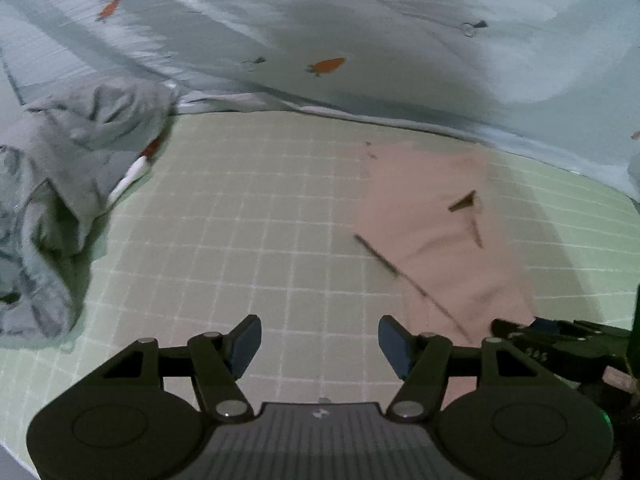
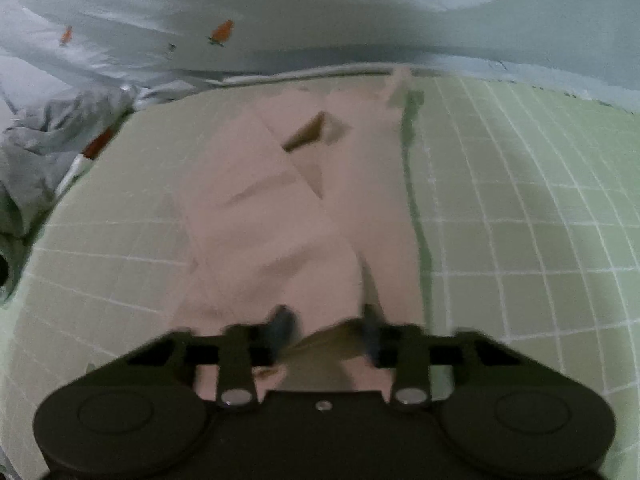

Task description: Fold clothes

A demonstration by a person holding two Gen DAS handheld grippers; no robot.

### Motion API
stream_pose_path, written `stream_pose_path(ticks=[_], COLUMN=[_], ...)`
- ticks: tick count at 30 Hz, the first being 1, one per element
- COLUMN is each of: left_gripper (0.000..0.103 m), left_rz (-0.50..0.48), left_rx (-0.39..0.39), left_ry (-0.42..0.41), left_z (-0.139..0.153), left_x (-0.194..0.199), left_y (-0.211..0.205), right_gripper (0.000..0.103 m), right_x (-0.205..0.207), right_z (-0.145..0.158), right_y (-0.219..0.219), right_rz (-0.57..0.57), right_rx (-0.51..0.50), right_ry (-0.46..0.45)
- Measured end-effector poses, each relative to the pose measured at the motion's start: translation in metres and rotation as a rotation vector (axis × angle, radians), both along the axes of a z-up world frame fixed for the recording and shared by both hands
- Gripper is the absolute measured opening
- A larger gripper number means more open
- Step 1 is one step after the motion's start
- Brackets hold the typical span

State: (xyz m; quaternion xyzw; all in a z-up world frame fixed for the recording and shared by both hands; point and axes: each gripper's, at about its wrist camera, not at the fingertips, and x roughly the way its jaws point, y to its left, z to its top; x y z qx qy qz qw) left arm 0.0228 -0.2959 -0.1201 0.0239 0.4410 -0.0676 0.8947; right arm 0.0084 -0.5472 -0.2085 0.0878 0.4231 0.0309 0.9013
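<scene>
A pale pink garment (image 2: 296, 216) lies lengthwise on the green grid sheet, with a dark tag (image 2: 304, 132) near its far end. My right gripper (image 2: 327, 326) is blurred and sits over the garment's near end. Its jaws stand partly apart, and a raised fold of pink cloth lies in the gap. In the left wrist view the same pink garment (image 1: 440, 240) lies to the right. My left gripper (image 1: 320, 344) hangs open over bare sheet to the left of the garment, holding nothing. The right gripper's black body (image 1: 560, 344) shows at the lower right edge.
A crumpled grey garment heap (image 1: 60, 184) sits at the left on the green grid sheet (image 1: 240, 240). A light blue quilt with orange carrot prints (image 1: 360, 32) bunches along the far side. The grey heap (image 2: 36, 148) also shows at the left in the right wrist view.
</scene>
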Motion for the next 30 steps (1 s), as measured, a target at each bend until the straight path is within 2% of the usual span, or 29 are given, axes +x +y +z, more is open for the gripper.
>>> stream_pose_path(ticks=[2,5,10,15,20,30], left_gripper=[0.066,0.066,0.066,0.066,0.066,0.066], left_rz=[0.014,0.013,-0.042,-0.116,-0.179,-0.260], left_rx=[-0.010,-0.031,-0.055,-0.077,-0.106,-0.126], left_ry=[-0.006,-0.018,-0.043,-0.057,-0.057,0.004], left_z=[0.001,0.003,0.007,0.009,0.006,-0.008], left_x=[-0.001,-0.001,-0.004,-0.010,-0.020,-0.040], left_y=[0.005,0.008,0.005,-0.001,-0.003,-0.007], right_gripper=[0.008,0.007,0.004,0.004,0.004,0.004], right_x=[-0.004,-0.012,-0.028,-0.052,-0.080,-0.123], right_z=[0.005,0.015,0.028,0.040,0.040,0.028], right_y=[0.008,0.017,0.010,0.018,0.020,0.018], right_rz=[0.019,0.036,-0.022,-0.056,-0.113,-0.201], right_rx=[-0.032,-0.053,0.055,0.059,0.102,0.097], right_ry=[-0.021,-0.058,-0.082,-0.116,-0.102,-0.040])
